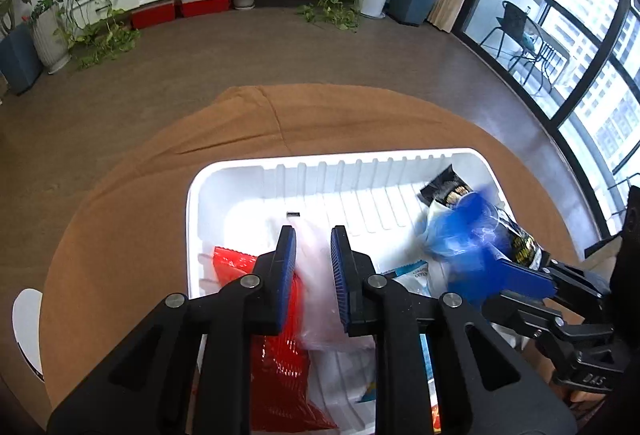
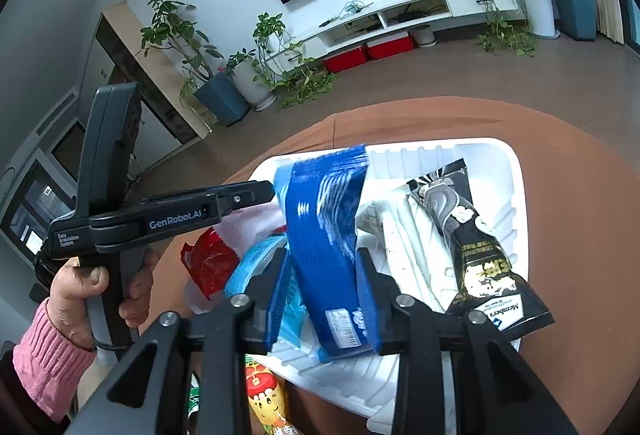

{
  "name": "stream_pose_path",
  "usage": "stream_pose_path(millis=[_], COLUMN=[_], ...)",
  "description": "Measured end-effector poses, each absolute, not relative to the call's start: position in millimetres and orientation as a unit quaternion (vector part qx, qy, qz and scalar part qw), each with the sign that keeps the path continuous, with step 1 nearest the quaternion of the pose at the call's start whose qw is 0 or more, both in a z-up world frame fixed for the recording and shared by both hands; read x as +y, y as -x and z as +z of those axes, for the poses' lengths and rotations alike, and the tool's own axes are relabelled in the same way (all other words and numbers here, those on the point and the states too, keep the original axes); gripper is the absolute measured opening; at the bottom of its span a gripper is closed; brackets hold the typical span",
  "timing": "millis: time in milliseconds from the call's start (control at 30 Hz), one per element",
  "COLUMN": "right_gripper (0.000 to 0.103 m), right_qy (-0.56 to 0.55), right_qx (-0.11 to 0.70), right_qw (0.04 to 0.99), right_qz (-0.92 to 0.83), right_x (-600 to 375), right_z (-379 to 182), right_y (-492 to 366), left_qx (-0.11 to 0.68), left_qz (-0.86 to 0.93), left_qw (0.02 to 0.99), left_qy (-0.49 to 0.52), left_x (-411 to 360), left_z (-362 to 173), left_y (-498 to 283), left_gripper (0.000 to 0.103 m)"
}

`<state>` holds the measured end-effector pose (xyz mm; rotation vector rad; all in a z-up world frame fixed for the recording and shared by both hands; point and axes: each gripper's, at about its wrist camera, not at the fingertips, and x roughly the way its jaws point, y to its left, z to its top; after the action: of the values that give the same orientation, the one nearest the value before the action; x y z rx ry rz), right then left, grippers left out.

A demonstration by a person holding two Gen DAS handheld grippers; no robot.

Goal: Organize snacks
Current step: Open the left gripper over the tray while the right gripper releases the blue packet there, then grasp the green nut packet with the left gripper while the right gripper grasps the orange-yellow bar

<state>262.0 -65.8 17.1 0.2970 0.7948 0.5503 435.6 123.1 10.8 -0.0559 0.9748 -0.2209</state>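
A: Where does the blue pack [image 2: 326,247] sit?

B: Between the pads of the right gripper [image 2: 324,299], upright over the white tray [image 2: 508,171], its lower end low among the other snacks. The jaws stand partly apart; the pack leans between them, so whether the pads press on it cannot be told.

A: And the left gripper [image 1: 313,275]?

B: The jaws stand close to shut, a narrow gap between the pads. A pale, translucent bag [image 1: 316,299] lies below that gap, beside a red pack [image 1: 280,363]. Nothing looks pinched.

A: How will the blue pack handle?

B: Probably light and crinkly, a soft film pouch. It looks glossy, so it may slip. Its flat faces, low near the sealed end, seem the best hold; squeezing hard could crush what is inside.

A: What does each view add?

B: The right wrist view shows the person's hand [image 2: 84,295] on the left tool, a pink sleeve [image 2: 48,347], a black pouch [image 2: 476,259] lying on the tray's right side, and a cartoon-printed pack [image 2: 266,401] outside the tray's near edge. The left wrist view shows the brown cloth [image 1: 340,119] under the tray, and the blue pack only as a blur.
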Motion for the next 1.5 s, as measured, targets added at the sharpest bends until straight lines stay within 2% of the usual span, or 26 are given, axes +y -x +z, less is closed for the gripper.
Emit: stream_pose_path(millis=[400,767,1133,1500], right_gripper=[0.04,0.046,0.05,0.05], right_qy=[-0.144,-0.097,-0.033,-0.007], right_qx=[0.357,0.326,0.347,0.389], right_qw=[0.882,0.892,0.879,0.866], right_qz=[0.271,0.298,0.325,0.313], right_x=[-71.6,-68.6,-46.4,-38.8], right_z=[34.0,61.2,38.5,4.4], right_y=[-251.6,-198.9,-151.5,-156.8], left_qx=[0.446,0.425,0.453,0.495], left_qz=[-0.095,-0.1,-0.097,-0.095], left_qw=[0.889,0.898,0.885,0.864], left_qy=[0.04,0.064,0.047,0.024], left_x=[128.4,147.0,140.5,126.7], left_z=[28.0,54.8,26.3,-17.3], left_y=[-396.2,-286.9,-196.6,-179.4], left_gripper=[0.017,0.017,0.017,0.017])
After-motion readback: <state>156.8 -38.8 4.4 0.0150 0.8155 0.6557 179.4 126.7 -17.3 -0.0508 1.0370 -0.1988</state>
